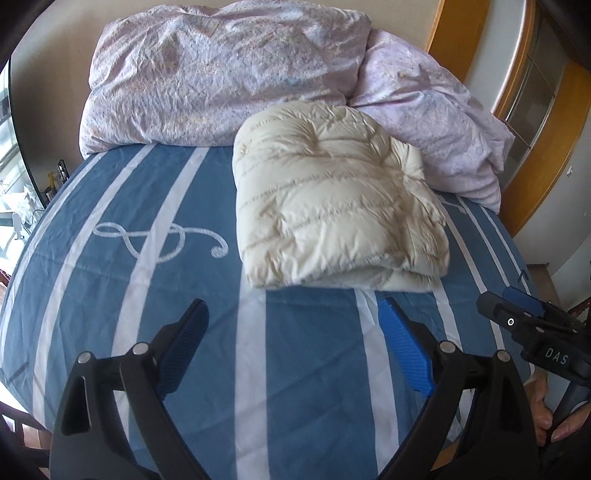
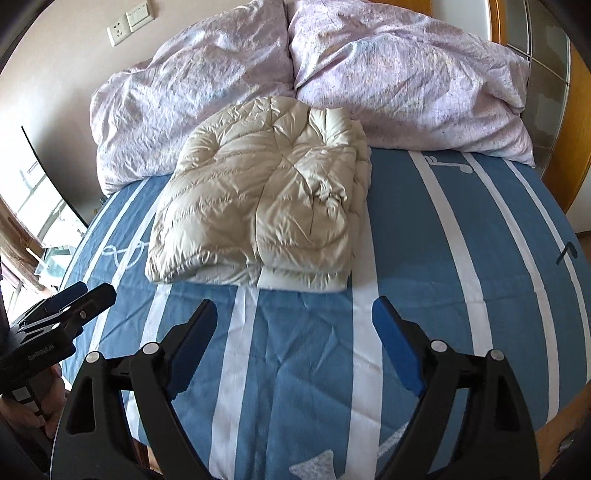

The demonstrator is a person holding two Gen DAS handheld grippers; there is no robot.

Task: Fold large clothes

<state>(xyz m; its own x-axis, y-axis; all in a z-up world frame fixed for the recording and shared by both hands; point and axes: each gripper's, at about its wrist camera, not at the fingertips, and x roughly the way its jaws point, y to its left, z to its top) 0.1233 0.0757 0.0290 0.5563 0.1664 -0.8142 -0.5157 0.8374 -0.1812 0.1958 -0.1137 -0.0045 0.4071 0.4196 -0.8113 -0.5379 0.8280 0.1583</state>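
Observation:
A cream quilted down jacket (image 1: 332, 199) lies folded in a compact bundle on the blue and white striped bed sheet (image 1: 147, 295). It also shows in the right wrist view (image 2: 266, 199). My left gripper (image 1: 293, 314) is open and empty, hovering over the sheet a short way in front of the bundle. My right gripper (image 2: 295, 314) is open and empty, also in front of the bundle. The right gripper shows at the right edge of the left wrist view (image 1: 524, 314); the left gripper shows at the left edge of the right wrist view (image 2: 74, 299).
A crumpled pale purple duvet (image 1: 221, 74) is heaped along the head of the bed, behind and touching the jacket. A wooden door frame (image 1: 535, 147) stands to the right. A wall socket and switch (image 2: 129, 22) sit above the duvet.

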